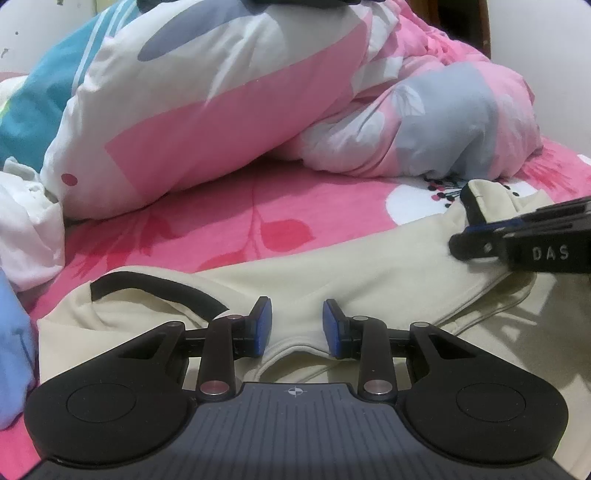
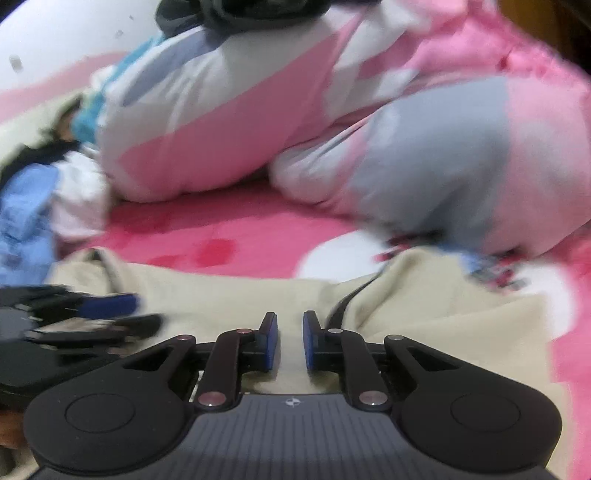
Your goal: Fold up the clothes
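Observation:
A cream garment (image 1: 332, 284) with a black collar trim (image 1: 155, 284) lies spread on the pink bed sheet (image 1: 221, 221). My left gripper (image 1: 297, 326) is open, its blue pads on either side of a raised fold of the cream cloth. My right gripper (image 2: 290, 339) is partly open low over the same garment (image 2: 229, 299), with cloth between its pads; that view is blurred. The right gripper also shows at the right edge of the left wrist view (image 1: 476, 225), with cream cloth over its fingertip. The left gripper shows at the left of the right wrist view (image 2: 110, 314).
A bulky pink, white and grey duvet (image 1: 258, 92) is heaped at the back of the bed. A white garment (image 1: 29, 229) and a light blue garment (image 1: 14, 350) lie at the left. Dark clothing (image 2: 236, 14) sits on top of the duvet.

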